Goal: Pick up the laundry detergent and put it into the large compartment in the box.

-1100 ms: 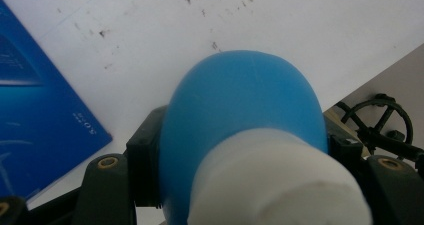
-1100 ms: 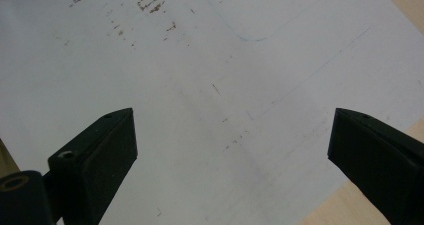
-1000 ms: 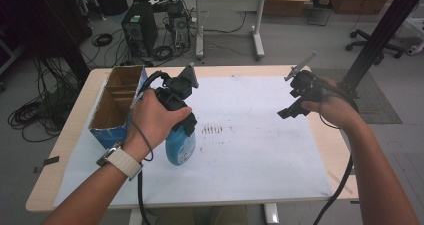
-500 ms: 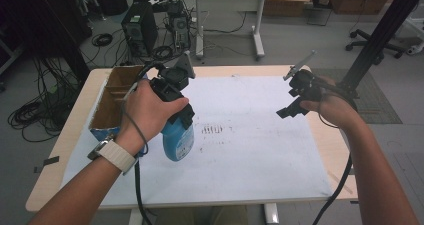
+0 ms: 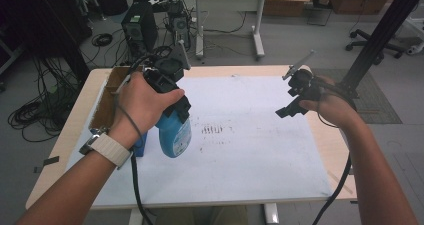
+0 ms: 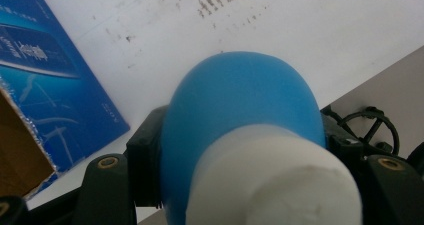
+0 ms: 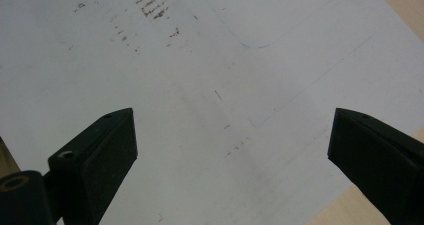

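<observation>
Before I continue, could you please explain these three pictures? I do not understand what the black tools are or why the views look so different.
A person holds a two-jaw gripper in each hand. The high view looks down on the table from above; each gripper view looks along one gripper's own jaws. The left gripper is shut on a blue bottle with a white cap, held above the white sheet. The right gripper hangs open, holding nothing. An open blue cardboard box sits at the table's left, and dark marks stain the sheet.

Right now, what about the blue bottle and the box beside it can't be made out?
- Blue bottle: label too small in the high view; its own body fills the left gripper view.
- Left gripper: pads hidden behind the bottle.
- Cardboard box: contents hidden by the left hand and the box wall.
</observation>
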Demonstrator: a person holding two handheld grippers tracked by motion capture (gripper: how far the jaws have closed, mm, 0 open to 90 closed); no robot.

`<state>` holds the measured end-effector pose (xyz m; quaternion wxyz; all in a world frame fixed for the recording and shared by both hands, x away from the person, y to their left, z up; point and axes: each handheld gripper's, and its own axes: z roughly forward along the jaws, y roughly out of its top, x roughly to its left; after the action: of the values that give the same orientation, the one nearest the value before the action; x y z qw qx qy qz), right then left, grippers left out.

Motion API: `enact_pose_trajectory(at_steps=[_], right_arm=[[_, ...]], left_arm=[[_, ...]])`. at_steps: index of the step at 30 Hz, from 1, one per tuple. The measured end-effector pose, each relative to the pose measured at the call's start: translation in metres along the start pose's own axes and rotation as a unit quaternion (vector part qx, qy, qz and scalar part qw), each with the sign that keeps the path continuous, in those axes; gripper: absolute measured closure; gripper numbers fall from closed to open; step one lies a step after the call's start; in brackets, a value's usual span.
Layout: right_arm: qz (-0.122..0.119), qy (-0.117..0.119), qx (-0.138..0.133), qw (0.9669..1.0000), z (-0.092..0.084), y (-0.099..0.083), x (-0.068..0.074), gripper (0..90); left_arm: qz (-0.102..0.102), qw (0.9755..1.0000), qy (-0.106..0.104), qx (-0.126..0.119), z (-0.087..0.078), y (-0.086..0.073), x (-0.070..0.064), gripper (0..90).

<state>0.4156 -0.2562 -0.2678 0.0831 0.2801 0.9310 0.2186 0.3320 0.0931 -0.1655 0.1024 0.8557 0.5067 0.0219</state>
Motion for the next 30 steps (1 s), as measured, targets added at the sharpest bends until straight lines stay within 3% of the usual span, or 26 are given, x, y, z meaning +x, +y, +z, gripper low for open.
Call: enact_pose_trajectory(at_steps=[21,30], right_arm=[[-0.003,0.002,0.0,1.0,0.002,0.003,0.001,5.8],[-0.005,0.002,0.0,1.0,0.004,0.005,0.001,5.8]], left_arm=[[-0.026,0.9995,0.012,-0.014,-0.032,0.003,0.013,37.2],[-0.059,0.9978,0.01,-0.028,-0.047,0.002,0.029,37.2]])
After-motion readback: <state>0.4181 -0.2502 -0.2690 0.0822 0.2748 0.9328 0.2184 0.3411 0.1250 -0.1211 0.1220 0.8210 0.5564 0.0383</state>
